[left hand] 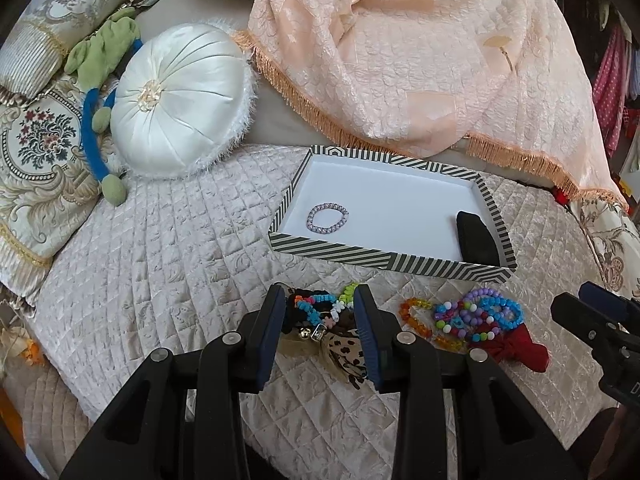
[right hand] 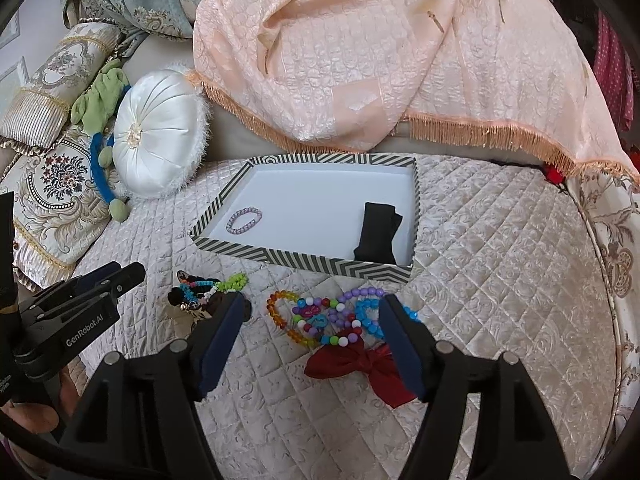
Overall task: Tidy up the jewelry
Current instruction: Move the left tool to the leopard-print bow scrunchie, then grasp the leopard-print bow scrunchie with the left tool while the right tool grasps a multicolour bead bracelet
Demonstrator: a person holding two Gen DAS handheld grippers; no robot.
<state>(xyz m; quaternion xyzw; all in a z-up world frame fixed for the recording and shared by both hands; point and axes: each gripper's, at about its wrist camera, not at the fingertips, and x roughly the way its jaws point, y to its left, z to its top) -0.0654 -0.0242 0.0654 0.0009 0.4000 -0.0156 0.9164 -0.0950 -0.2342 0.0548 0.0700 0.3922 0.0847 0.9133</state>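
Note:
A striped tray lies on the quilted bed and holds a lilac bead bracelet and a black cloth item. In front of it lie two heaps. The left heap has bead bracelets, black hair ties and a leopard bow. The right heap has an orange bracelet, coloured bead bracelets and a red bow. My left gripper is open, its fingers either side of the left heap. My right gripper is open over the right heap.
A white round cushion, a green and blue plush toy and patterned pillows lie at the left. A peach fringed blanket is piled behind the tray.

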